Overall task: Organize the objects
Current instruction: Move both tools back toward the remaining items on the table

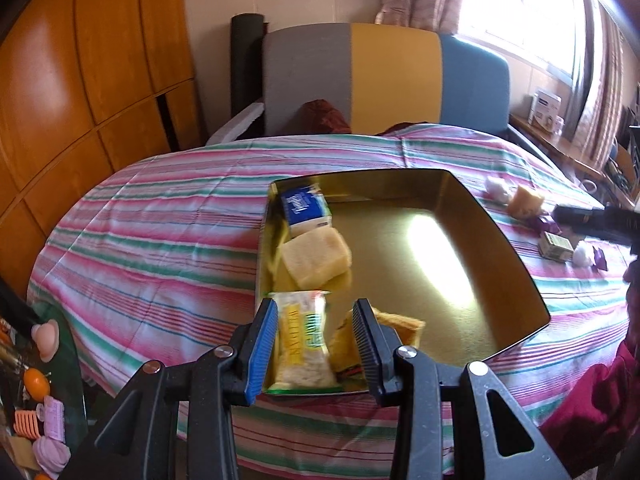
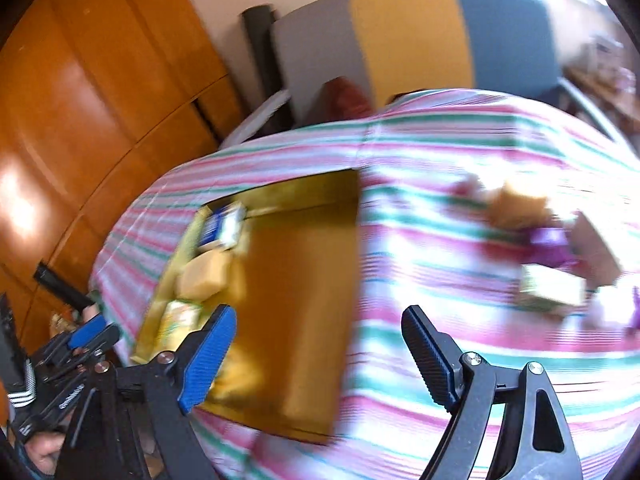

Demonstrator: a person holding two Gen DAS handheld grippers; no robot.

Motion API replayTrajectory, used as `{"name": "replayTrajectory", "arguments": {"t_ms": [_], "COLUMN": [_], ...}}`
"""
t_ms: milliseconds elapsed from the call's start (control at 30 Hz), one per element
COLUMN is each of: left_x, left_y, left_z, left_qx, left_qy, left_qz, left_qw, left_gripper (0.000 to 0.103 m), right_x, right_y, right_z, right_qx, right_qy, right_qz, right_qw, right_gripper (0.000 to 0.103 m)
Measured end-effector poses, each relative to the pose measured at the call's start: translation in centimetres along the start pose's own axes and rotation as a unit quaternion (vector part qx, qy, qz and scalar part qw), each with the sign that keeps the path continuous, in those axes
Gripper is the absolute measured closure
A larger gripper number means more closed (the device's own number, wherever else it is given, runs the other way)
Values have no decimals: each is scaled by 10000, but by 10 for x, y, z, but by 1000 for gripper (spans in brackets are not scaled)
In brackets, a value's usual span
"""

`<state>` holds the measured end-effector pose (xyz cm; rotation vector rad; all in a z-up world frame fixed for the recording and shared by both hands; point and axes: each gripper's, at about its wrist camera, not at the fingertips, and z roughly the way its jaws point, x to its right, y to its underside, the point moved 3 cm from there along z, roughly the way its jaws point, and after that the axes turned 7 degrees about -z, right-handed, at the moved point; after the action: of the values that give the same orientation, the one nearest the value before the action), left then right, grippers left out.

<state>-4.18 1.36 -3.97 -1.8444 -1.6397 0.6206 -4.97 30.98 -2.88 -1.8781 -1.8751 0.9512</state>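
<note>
Spanning the centre of the left wrist view, the gold tray (image 1: 460,184) rests on the striped bedcover (image 1: 160,208), its open floor reflecting a bright glare patch. Along the tray's left wall lie 3 items in a row: a blue-and-white carton (image 1: 306,210) at the upper end, a pale yellow sponge block (image 1: 316,256) below it, and a clear noodle packet (image 1: 304,344) with yellow lettering at the lower end. The left gripper (image 1: 316,344) occupies the lower centre of that frame; its jaws stand narrow with the noodle packet between them, and the blue pad (image 1: 262,344) lies against the packet's left side, while contact on the right side cannot be confirmed. An orange-yellow item (image 1: 400,326) sits just right of the right jaw, inside the tray. In the right wrist view, heavily blurred, the right gripper (image 2: 316,344) appears at the lower centre with jaws set wide and nothing between them, above the tray's right edge and the bedcover. Loose items (image 2: 552,288) lie on the bedcover at the right of that frame, well apart from the tray; individual identities cannot be resolved.
</note>
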Motion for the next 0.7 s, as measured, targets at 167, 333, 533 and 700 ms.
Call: {"name": "replayTrajectory", "arguments": {"t_ms": [167,333,533,700], "left_x": [26,60,112,167], "left_y": [-6,-13,-18,-16], "left_z": [1,2,11,14], "left_qx": [-4,-28,-292,-428], "left_qy": [107,353,817,1276], "left_qz": [249,568,818,1219], "left_qw": [9996,9978,9929,9834], "left_gripper": [61,61,61,61], "right_x": [72,156,247,273], "right_y": [-7,-4,27,41], "right_z": [-35,-67,-90,-99], "right_qx": [238,507,830,1015], "right_qy": [844,2012,2411,2107], "right_qz": [227,616,2241,3021], "right_qw": [9959,9763,9406,9242], "right_gripper": [17,14,16,15]}}
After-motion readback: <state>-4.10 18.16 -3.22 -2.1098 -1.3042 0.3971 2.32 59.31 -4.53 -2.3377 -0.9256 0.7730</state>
